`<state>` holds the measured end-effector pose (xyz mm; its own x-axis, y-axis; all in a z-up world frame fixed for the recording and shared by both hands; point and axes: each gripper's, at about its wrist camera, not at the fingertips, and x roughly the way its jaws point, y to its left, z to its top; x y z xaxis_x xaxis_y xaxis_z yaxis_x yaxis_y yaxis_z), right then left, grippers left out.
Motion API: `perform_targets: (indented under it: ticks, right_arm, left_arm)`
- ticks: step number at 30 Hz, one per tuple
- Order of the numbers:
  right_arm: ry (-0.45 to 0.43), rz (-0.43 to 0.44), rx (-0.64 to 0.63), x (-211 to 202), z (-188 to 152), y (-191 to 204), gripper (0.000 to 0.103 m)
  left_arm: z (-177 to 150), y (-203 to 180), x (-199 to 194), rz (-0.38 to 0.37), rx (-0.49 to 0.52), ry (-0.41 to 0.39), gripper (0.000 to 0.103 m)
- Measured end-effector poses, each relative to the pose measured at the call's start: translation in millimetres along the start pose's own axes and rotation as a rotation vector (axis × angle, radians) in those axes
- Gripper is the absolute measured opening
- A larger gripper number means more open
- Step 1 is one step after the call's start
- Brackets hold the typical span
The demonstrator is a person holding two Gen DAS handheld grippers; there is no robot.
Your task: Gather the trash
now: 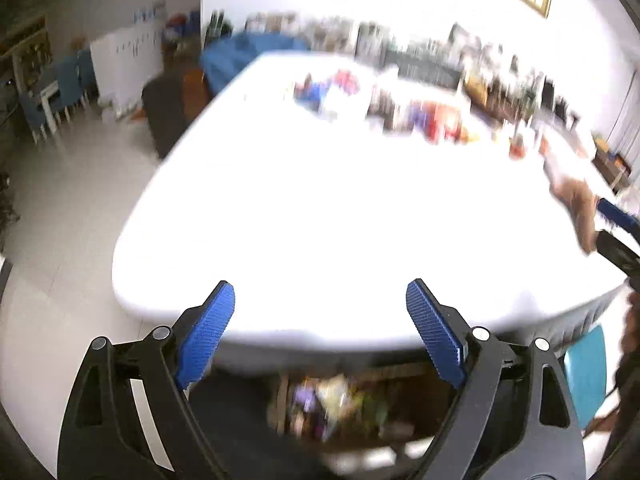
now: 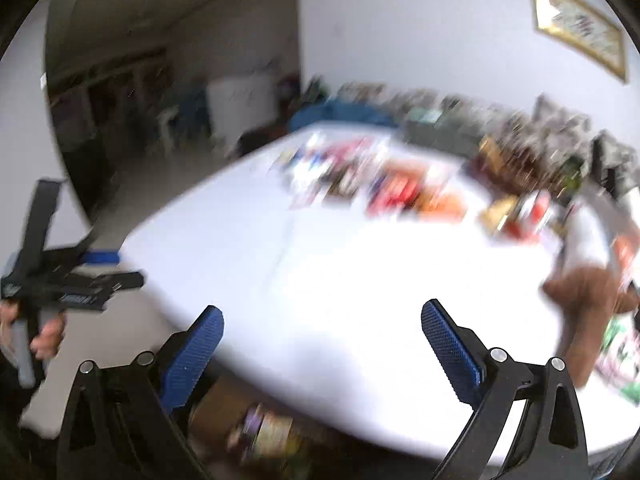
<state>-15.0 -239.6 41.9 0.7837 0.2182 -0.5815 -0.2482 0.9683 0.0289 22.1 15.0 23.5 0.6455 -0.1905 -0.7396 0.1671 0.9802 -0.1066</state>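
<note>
Grippers over the near edge of a white table (image 1: 320, 220), both views smeared by motion. The left gripper (image 1: 320, 300) has its blue-padded fingers (image 1: 208, 332) spread wide, with nothing between them and nothing touching the pads; behind the gap lies only bare tabletop. The right gripper (image 2: 322, 320) stands equally wide, its blue pads (image 2: 450, 352) likewise clear of any object and held above the table's near edge.

Trash (image 2: 380, 188): a blurred scatter of coloured wrappers and packets, red, blue and orange, lying toward the far edge of the table, well apart from both grippers. Single items cannot be told apart. A further blurred bundle of coloured packaging (image 1: 328, 400) shows below the near edge, under the left gripper, in what appears to be a brown container (image 2: 216, 408); its exact form cannot be told.

Surroundings: a brown blurred shape, possibly a hand (image 2: 588, 300), at the right edge of the table, just beside printed packaging. In the right wrist view the left gripper appears at the left margin, its handle gripped by a hand (image 2: 46, 336). A cluttered shelf (image 1: 460, 60) runs along the wall beyond the far edge, a gold-framed picture (image 2: 580, 28) hangs above it, and a blue-covered object (image 1: 248, 52) stands off the far left corner. A turquoise chair (image 1: 584, 372) stands at the near right corner.
</note>
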Motion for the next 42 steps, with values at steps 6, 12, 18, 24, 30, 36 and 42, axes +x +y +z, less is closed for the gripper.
perform_targets:
  ticks: [6, 12, 18, 24, 30, 36, 42]
  right_arm:
    - [-0.085, -0.160, 0.088, 65, 51, -27, 0.098]
    - [-0.081, -0.178, 0.190, 122, 73, -48, 0.098]
    - [-0.127, -0.231, 0.163, 154, 98, -58, 0.098]
    - [-0.175, -0.274, 0.168, 181, 116, -69, 0.098]
    - [-0.149, -0.244, 0.195, 192, 112, -78, 0.098]
    - [-0.196, -0.322, 0.153, 186, 110, -75, 0.098]
    - [-0.168, -0.305, 0.172, 192, 107, -80, 0.098]
  left_arm:
    - [81, -24, 36, 0.074, 0.039, -0.162, 0.090]
    - [125, -35, 90, 0.072, 0.034, -0.202, 0.090]
    - [158, -45, 113, 0.095, 0.050, -0.264, 0.090]
    - [187, -47, 139, 0.058, 0.022, -0.286, 0.090]
    - [187, -44, 165, 0.097, 0.036, -0.242, 0.090]
    - [183, -42, 175, 0.103, 0.025, -0.214, 0.090]
    - [182, -44, 179, 0.106, 0.035, -0.206, 0.090]
